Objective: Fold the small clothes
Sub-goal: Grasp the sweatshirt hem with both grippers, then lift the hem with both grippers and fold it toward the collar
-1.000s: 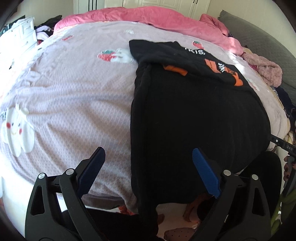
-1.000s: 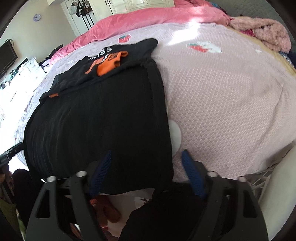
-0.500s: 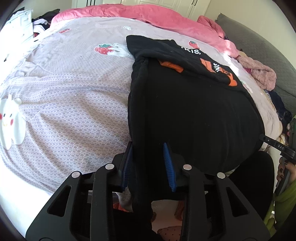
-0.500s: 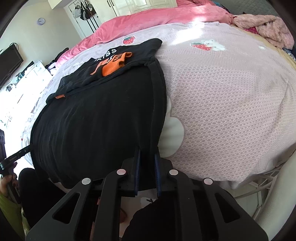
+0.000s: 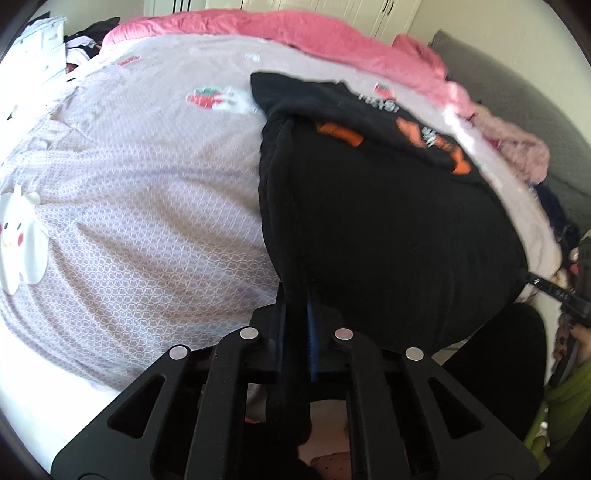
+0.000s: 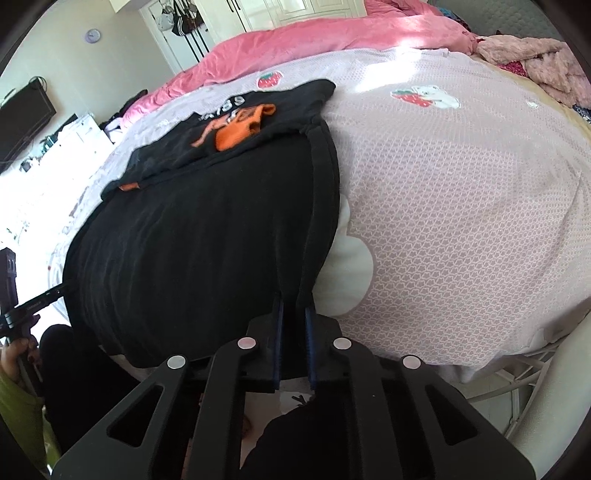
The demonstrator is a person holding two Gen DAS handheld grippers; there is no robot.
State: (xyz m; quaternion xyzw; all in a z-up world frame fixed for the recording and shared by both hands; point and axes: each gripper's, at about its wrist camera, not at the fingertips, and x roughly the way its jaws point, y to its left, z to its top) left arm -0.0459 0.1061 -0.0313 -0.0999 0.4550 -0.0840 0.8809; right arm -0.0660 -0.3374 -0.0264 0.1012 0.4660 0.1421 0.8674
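Step in hand: we judge the near-hem grasp made, the fold itself not yet begun.
Left gripper (image 5: 295,325): jaws closed down to a sliver, pinching the left near corner of the black garment (image 5: 388,229); cloth bunches into a ridge between the blue pads (image 5: 312,332).
Right gripper (image 6: 293,332): jaws nearly closed, clamped on the garment's right near corner, where the side seam runs down to the hem.
Garment's place: we find it spread flat at the near edge of the bed (image 6: 461,206), hem overhanging that edge, far end pointing to the pink duvet (image 6: 332,33).
Next move: we judge both corners should rise together and carry toward the far end, kept level so the hem stays straight.
Material, garment: soft, limp black knit, faintly ribbed; orange patches (image 6: 240,129) and white lettering at the far end.
Material, cover: pale lilac, woven lattice texture, strawberry motifs, a white cloud shape (image 6: 351,266) beside the right seam.
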